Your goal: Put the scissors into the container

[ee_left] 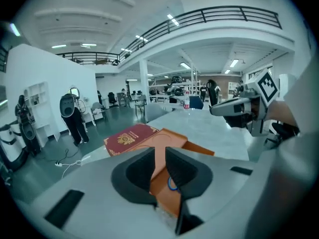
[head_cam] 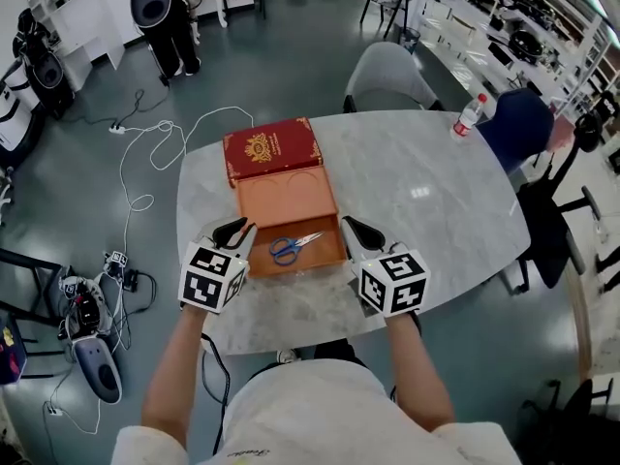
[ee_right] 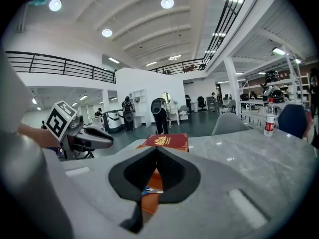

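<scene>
The blue-handled steel scissors (head_cam: 294,246) lie flat in the open orange rectangular box (head_cam: 286,201), the only thing in it. Their long axis runs across the box, handles toward the left gripper (head_cam: 236,229) and blades toward the right gripper (head_cam: 349,224). The left fingers are slightly parted and empty; the right fingers are pressed together on nothing. The box's dark red, gold-crested lid (head_cam: 271,150) lies open beyond the fingertips.

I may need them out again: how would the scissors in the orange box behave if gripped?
Probably stiff and light: the scissors look small, with blue handles and thin blades. They lie flat on the box floor, so likely slide rather than roll; smooth blades might slip.
</scene>
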`<state>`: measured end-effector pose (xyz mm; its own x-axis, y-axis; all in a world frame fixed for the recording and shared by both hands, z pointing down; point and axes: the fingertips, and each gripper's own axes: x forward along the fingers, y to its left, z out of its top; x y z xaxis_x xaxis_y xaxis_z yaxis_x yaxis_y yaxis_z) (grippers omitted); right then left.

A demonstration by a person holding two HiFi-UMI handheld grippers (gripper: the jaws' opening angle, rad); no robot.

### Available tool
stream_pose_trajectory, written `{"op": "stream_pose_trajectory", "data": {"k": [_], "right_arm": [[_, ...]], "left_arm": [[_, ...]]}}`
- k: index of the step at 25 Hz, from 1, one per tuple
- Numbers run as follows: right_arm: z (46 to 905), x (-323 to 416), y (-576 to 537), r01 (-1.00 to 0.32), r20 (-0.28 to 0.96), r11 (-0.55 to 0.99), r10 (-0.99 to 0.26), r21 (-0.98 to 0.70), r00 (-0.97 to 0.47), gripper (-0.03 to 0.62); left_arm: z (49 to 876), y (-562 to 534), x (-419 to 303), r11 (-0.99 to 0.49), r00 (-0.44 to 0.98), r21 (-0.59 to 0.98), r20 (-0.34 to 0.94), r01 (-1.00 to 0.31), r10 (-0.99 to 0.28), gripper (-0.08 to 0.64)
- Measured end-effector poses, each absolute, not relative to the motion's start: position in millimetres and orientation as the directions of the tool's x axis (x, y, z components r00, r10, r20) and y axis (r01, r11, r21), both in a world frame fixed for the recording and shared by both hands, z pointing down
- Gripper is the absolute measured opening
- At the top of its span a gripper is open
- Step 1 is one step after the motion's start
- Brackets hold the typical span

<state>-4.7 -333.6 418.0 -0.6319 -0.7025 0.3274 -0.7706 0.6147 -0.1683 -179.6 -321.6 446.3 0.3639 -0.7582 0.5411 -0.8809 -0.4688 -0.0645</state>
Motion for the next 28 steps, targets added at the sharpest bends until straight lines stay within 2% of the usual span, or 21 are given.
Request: {"op": "stream_pose_trajectory", "data": {"k": [5,12,28], "right_arm": [[405.9,-7.1,-320.2,-0.786,0.311,0.601,-0.727,-0.145,-0.613,0.005],[395.8,-10.6,-302.1,-0.806,0.290,0.583,-0.758,-0.103,-0.585,0.005],[393.9,-12.6,-282.4,-0.825,0.295,0.560,-0.778,-0.078,-0.555,0.005]], "left_arm": [[422.2,-310.0,-199.4,-0.387,0.337,-0.027,0.436,-0.922,-0.834,0.048],[410.4,-292.7,-230.3,-0.279,0.265,0.015,0.362,-0.960,-0.894,0.029],[414.9,-269.1,-246.2,-0.250,0.244,0.030,0.349,-0.968,-0.905,0.025]]}}
